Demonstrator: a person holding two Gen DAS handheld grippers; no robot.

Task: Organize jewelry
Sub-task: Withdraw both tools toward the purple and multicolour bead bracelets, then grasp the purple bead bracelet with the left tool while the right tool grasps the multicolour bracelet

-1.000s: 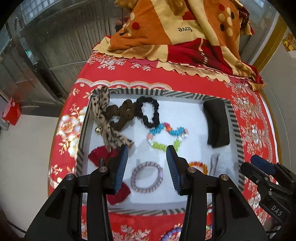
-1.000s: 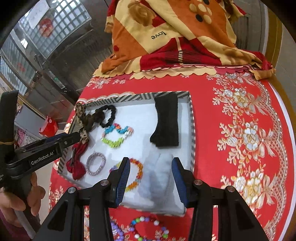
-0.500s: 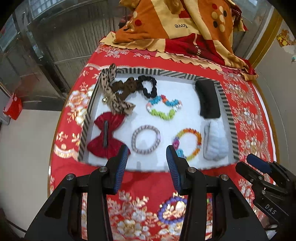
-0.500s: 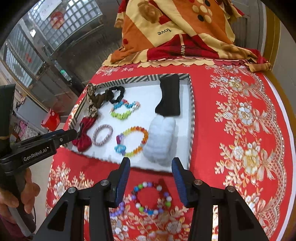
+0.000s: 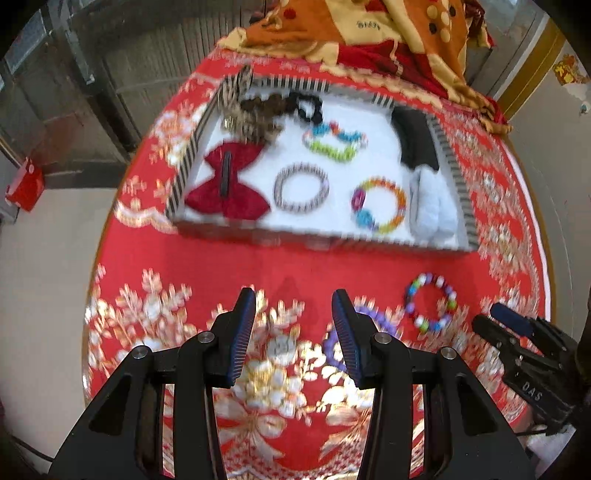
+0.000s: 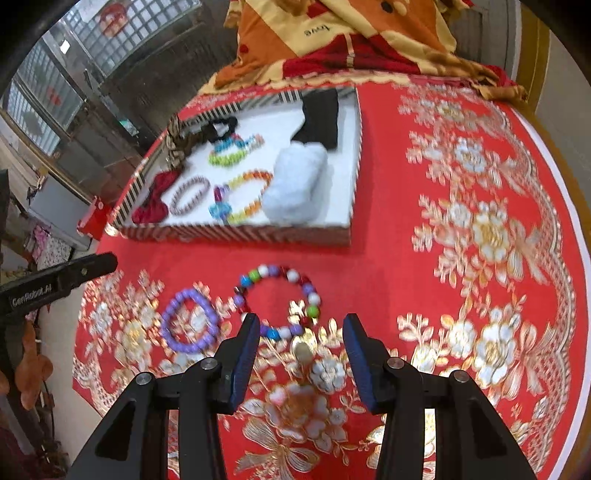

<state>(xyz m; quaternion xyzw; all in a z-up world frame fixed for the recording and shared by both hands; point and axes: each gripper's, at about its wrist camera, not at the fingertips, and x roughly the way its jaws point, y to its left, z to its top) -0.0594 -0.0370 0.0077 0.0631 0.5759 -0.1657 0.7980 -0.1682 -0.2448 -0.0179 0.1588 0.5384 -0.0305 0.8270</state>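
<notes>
Left wrist view: the left gripper [image 5: 293, 308] has its fingers [image 5: 243, 325] spread apart with nothing between them, above the red, gold-flowered cloth on the table [image 5: 221, 273]. Just right of its right finger lies a purple bead bracelet [image 5: 380, 321], partly hidden behind that finger, and further right a multicoloured bead bracelet [image 5: 430, 306], both on the cloth outside the tray. The right gripper [image 5: 509, 317] shows at the lower right edge.

Right wrist view: the right gripper [image 6: 299, 332] also has its fingers apart and empty; the multicoloured bead bracelet [image 6: 277, 302] lies just beyond the tips, its near edge by the left finger, with the purple bead bracelet [image 6: 190, 325] beside it on the left, close to or touching it.

Beyond both bracelets sits the striped tray [image 5: 325, 240] with a white floor. It holds a red bow [image 5: 227, 184], a silver-grey bracelet [image 5: 301, 188], a rainbow bracelet [image 5: 378, 205], a white fluffy piece [image 5: 430, 206], a black piece [image 5: 415, 140], a blue-and-green bracelet [image 5: 334, 140], a black scrunchie [image 5: 308, 105] and a leopard-print bow [image 5: 240, 107]. A folded orange blanket [image 5: 369, 33] lies behind the tray.
</notes>
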